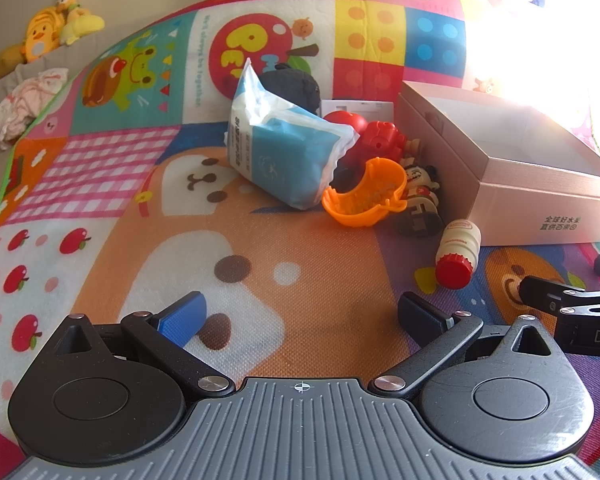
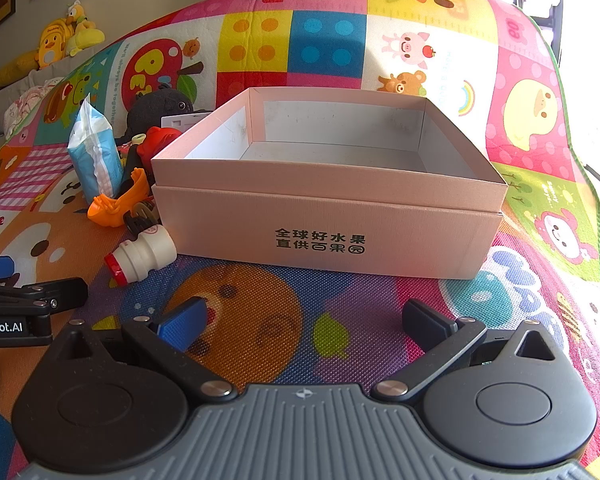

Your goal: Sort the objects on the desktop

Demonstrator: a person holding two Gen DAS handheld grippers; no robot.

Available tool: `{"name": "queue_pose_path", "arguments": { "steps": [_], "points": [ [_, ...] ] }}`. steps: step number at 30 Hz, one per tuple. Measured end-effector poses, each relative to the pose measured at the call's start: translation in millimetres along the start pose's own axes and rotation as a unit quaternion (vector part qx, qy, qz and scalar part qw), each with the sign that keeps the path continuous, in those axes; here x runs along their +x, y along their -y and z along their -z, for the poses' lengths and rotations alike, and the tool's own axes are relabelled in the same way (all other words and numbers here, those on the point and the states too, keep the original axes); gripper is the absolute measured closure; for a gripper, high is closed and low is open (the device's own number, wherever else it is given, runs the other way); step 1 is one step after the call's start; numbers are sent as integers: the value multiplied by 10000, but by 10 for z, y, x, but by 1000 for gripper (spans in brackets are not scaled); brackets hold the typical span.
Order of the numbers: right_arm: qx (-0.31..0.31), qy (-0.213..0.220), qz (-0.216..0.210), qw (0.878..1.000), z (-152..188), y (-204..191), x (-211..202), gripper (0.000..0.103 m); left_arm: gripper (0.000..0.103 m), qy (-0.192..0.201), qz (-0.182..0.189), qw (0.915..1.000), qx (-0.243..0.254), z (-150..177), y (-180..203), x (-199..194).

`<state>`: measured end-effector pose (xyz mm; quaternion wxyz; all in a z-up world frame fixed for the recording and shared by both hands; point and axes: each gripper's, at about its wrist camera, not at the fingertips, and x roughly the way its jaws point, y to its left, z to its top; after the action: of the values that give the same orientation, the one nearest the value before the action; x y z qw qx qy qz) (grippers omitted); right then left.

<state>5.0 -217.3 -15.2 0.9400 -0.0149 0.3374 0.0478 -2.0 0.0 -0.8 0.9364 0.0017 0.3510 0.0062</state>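
Observation:
A pile of objects lies on the colourful play mat: a blue-and-white packet point(image 1: 284, 148) point(image 2: 96, 152), an orange plastic cup point(image 1: 364, 196) point(image 2: 118, 202) on its side, red toys point(image 1: 374, 140) point(image 2: 158, 142), a black plush point(image 1: 290, 84) point(image 2: 156, 110), small wooden figures point(image 1: 420, 196), and a little white bottle with a red cap point(image 1: 458, 254) point(image 2: 142, 258) lying down. An open pink cardboard box point(image 2: 328, 220) point(image 1: 540, 200), with nothing visible inside, stands right of them. My left gripper point(image 1: 300, 314) is open, low over the mat in front of the pile. My right gripper point(image 2: 306, 320) is open before the box.
Yellow plush toys point(image 1: 56, 26) and bundled cloth point(image 1: 28, 108) rest on a grey sofa at the far left. A white card point(image 1: 358, 106) lies behind the red toys. Bright window light washes out the right side. The mat's green edge point(image 2: 580, 168) runs along the right.

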Motion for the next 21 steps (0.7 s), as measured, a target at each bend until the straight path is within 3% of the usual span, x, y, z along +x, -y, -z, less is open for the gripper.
{"name": "queue_pose_path", "arguments": {
  "steps": [15,21],
  "points": [
    [44,-21,-9,10000,9,4,-33,0,0,-18,16,10000,-7,4,-9,0],
    [79,-283,51,9996,29,-28,-121,0,0,-110,58,9999,40,6,-28,-18]
  ]
}}
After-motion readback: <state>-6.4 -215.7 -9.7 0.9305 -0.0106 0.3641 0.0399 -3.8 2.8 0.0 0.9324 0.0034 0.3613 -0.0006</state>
